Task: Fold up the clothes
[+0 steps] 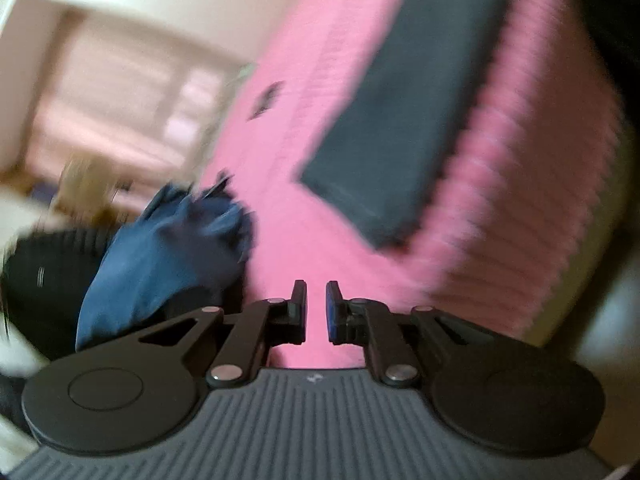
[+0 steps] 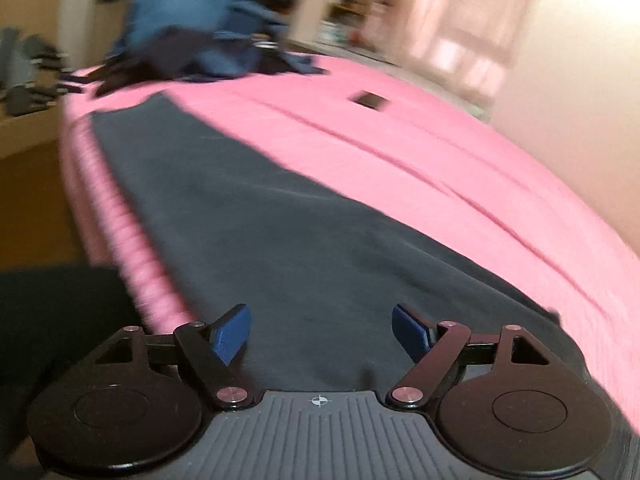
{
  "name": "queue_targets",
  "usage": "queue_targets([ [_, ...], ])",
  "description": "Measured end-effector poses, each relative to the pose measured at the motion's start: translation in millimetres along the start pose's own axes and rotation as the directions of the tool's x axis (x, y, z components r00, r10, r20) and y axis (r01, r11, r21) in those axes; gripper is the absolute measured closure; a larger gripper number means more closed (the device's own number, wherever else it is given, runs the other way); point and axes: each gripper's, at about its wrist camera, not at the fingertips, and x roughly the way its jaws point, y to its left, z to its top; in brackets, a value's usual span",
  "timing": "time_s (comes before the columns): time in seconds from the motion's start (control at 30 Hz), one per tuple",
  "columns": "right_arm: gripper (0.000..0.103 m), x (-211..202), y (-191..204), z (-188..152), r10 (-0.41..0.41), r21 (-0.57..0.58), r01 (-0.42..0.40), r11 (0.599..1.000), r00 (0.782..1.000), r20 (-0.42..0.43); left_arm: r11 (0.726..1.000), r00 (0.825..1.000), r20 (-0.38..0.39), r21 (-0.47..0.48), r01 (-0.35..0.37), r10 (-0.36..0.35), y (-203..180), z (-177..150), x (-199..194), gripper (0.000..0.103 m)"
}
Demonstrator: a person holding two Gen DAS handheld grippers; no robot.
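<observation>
Closest to you, your right gripper (image 2: 322, 330) hangs low over the near end of the dark gray cloth (image 2: 256, 216). Its jaws stand wide apart and nothing is between them. I think you hold it wide like that so it is ready to bite the cloth's near edge, which lies right under the blue pads (image 2: 232, 332).

Your left gripper (image 1: 316, 308) sits over the pink bed cover (image 1: 280, 216). Its jaws are almost together, with only a thin gap, and they hold nothing. It is off to the side of the gray cloth (image 1: 400, 120), not touching it.

The gray cloth lies flat on the pink bed (image 2: 440, 152), along the side edge of the bed. It looks like a long, neat strip with straight sides and square corners, so it seems to be folded once or more. It is smooth, with just a few soft wrinkles. It looks thin and floppy, so it will likely sag if you lift it by one end.

At the far end of the bed sits a messy heap of blue clothes (image 2: 192, 40). Those look not yet folded. A small dark thing (image 2: 370, 100) lies on the pink cover; it is too blurry to tell what it is.
</observation>
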Motion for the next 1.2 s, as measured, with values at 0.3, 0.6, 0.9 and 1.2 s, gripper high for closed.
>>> queue_targets([
  [0.3, 0.023, 26.7, -111.2, -5.0, -0.134, 0.246, 0.154, 0.957, 0.986, -0.099, 0.924, 0.941, 0.204, -0.218, 0.313, -0.270, 17.4, 136.6, 71.2, 0.075],
  [0.6, 0.023, -10.8, -197.1, -88.8, -0.255, 0.461, 0.363, 0.810, 0.926, -0.279, 0.702, 0.680, 0.415, -0.125, 0.701, -0.604, -39.8, 344.3, 99.1, 0.071],
  [0.9, 0.023, -55.8, -187.7, -119.8, -0.347, 0.490, 0.401, 0.774, 0.916, -0.201, 0.234, 0.262, 0.358, -0.120, 0.965, -0.896, -102.9, 530.7, 157.5, 0.069],
  [1.2, 0.023, -64.6, -201.2, -136.8, -0.410, 0.502, 0.443, 0.743, 0.894, -0.181, 0.119, 0.155, 0.263, -0.148, 0.982, -0.952, -143.5, 575.4, 194.2, 0.101],
])
